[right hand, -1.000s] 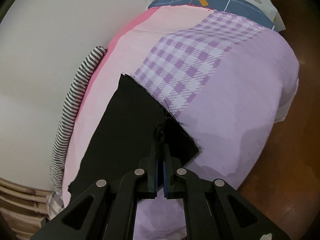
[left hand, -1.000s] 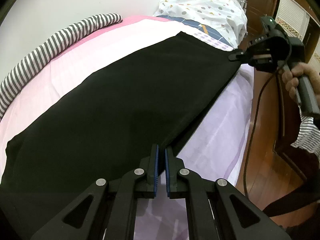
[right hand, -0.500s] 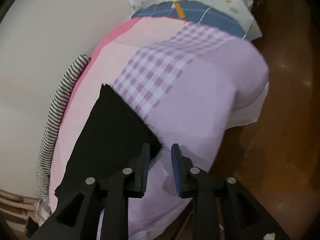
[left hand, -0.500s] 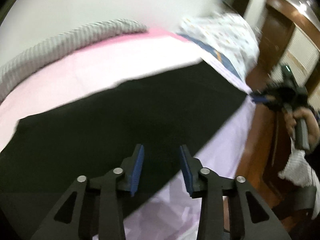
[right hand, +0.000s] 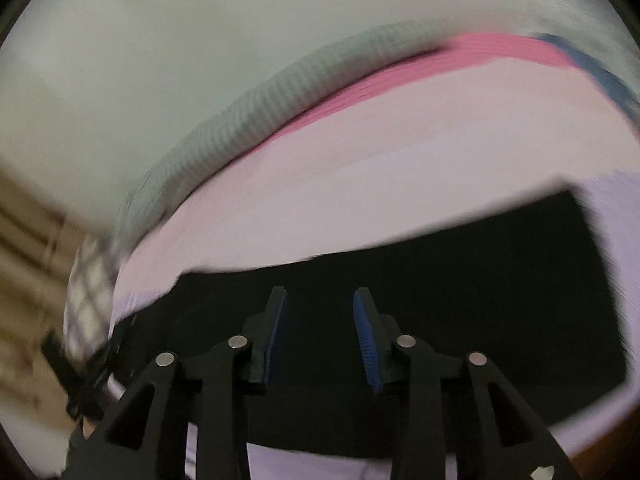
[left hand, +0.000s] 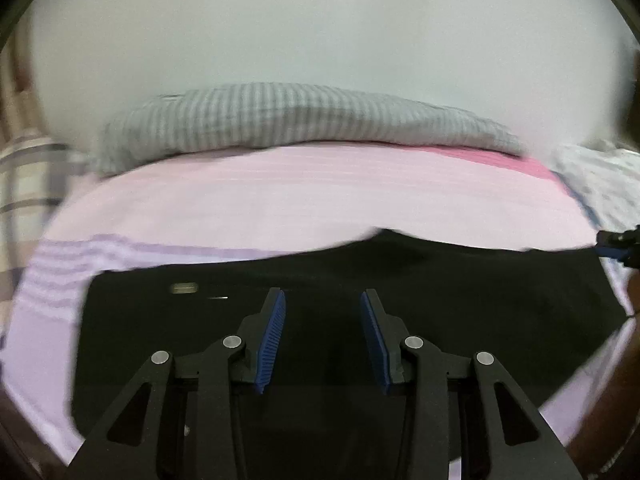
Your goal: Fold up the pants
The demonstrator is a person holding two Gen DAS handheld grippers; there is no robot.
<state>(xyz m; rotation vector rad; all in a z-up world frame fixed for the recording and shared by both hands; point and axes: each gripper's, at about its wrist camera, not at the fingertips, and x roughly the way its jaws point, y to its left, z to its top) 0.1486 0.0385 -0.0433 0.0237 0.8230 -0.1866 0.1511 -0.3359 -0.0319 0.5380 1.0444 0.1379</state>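
Both views are taken from just behind a pair of blue-padded fingers and are angled steeply down onto a bed. In the left wrist view, the black pants (left hand: 360, 280) are seen close below, squarely from the bed's near side, with the pink sheet (left hand: 300, 200), striped bolster (left hand: 300, 116) and white wall (left hand: 320, 20) beyond. The right wrist view is tilted, blurred, equally close. The pants (right hand: 480, 280), sheet (right hand: 360, 184), bolster (right hand: 260, 104) and wall (right hand: 160, 40) are shared by both.

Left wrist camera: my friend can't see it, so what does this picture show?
The left gripper hangs with nothing between its blue pads, just above black pants spread flat on a pink and lilac bedsheet. A grey striped bolster lies along the white wall behind, slightly blurred.
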